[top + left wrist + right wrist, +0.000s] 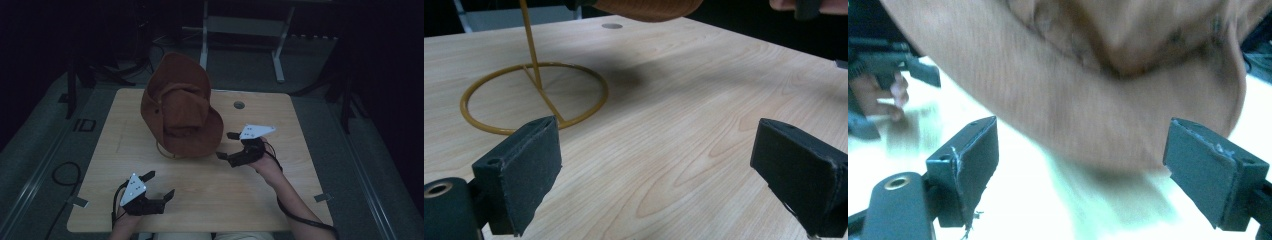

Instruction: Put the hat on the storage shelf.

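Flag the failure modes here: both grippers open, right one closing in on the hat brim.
1. The brown hat hangs on a thin yellow wire stand; a push from the right gripper could tip both over.
2. The brim is soft and drooping, so the wide-open jaws may pinch only an edge and the hat could slip.
3. The left gripper sits apart, low over the wooden table, too far from the stand's ring base to steady it.

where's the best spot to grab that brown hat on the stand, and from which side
Probably the lower brim edge of the floppy brown fabric hat, taken from the person's right. The brim hangs free there, clear of the yellow wire stand and the light wooden table, and is thin enough to slip between two jaws. The right tool is already open, beside that edge.
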The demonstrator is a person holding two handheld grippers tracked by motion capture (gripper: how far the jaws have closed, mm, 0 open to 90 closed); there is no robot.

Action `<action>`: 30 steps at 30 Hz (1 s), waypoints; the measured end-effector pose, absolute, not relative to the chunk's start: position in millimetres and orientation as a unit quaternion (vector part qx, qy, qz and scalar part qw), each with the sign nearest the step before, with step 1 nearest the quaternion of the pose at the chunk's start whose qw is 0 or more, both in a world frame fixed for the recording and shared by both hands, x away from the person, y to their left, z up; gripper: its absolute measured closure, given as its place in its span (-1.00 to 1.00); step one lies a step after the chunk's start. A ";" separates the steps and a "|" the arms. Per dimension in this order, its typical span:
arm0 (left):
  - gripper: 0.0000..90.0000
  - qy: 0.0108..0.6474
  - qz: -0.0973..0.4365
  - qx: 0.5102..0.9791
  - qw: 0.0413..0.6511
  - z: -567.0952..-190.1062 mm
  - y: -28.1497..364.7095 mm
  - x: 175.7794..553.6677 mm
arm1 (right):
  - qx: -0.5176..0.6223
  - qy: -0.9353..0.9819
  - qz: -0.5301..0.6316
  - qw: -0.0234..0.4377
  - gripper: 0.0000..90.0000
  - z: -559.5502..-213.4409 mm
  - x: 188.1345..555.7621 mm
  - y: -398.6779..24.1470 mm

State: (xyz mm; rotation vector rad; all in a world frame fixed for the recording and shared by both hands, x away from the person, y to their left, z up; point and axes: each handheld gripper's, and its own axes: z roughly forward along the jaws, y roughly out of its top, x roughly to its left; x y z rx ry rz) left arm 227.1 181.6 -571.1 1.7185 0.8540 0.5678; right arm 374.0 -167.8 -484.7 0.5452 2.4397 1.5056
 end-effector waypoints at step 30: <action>-0.85 0.353 0.237 0.741 0.519 -576.5 174.9 228.5 | 0.277 0.828 0.471 0.126 -0.68 -559.2 302.9 -286.8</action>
